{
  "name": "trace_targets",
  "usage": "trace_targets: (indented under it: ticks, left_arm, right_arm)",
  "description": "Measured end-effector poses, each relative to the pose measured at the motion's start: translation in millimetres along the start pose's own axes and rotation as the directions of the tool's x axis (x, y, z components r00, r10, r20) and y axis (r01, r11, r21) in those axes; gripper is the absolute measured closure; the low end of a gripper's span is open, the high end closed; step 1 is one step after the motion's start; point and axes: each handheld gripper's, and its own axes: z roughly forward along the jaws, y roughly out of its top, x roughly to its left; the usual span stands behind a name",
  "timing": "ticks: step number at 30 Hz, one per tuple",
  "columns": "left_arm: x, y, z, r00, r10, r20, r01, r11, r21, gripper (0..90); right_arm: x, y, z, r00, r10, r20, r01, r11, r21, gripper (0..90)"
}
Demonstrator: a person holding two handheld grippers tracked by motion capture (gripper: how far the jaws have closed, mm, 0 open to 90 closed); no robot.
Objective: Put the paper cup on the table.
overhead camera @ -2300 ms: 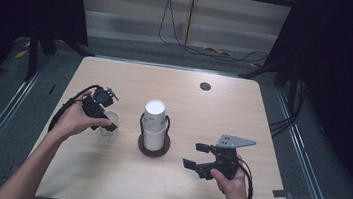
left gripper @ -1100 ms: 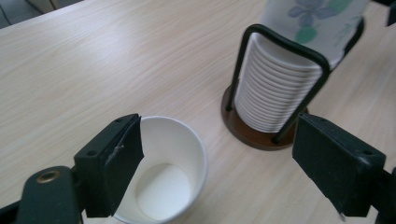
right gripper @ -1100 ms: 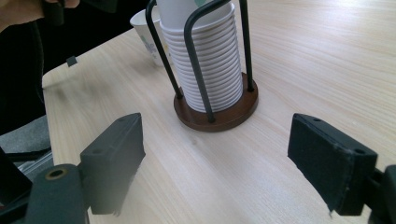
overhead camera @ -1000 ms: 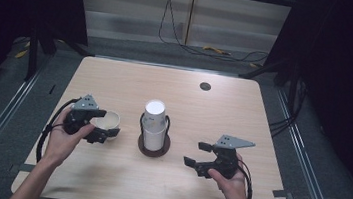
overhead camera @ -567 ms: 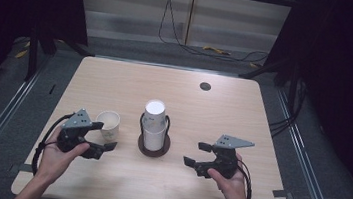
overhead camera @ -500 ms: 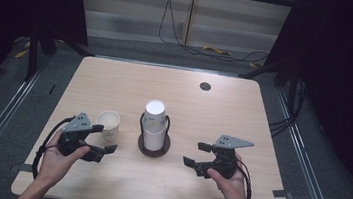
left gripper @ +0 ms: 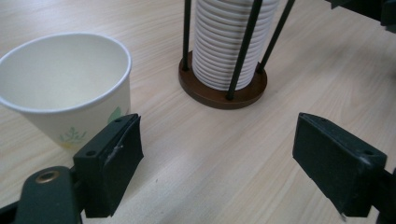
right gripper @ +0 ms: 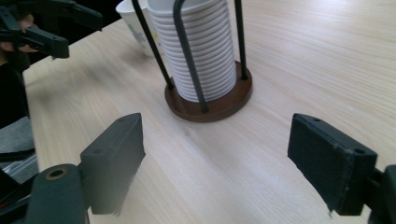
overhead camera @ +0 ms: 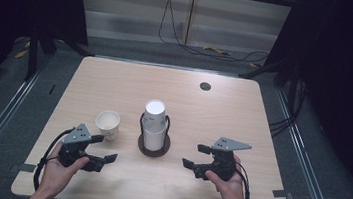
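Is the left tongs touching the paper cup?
Apart. In the high view, bare table shows between the left tongs and the cup; the jaws stand open, empty, nearer the person.

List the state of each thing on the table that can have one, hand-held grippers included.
Single paper cup: upright, mouth up, looks empty, standing free.
Cup stack: upside down, nested inside the holder.
Holder: upright on the table, loaded.
Left hand-held gripper: open, holding nothing.
Right hand-held gripper: open, holding nothing.

white paper cup (left gripper: pixel 70 91): green leaf print | ribbed white cup stack (left gripper: pixel 231 39) | dark brown round wooden base (left gripper: pixel 223 91) | light wood-grain table (overhead camera: pixel 116 82)
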Motion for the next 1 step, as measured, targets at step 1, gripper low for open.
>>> trace_targets:
  ticks: [1]
  left_arm:
    - [-0.4, -0.9, 0.9, 1.0000, 0.009, 0.004, -0.009, 0.9999, 0.012, 16.0]
  right_arm:
    - [-0.2, -0.8, -0.1, 0.9999, 0.010, 0.007, -0.010, 1.000, -0.003, 18.0]
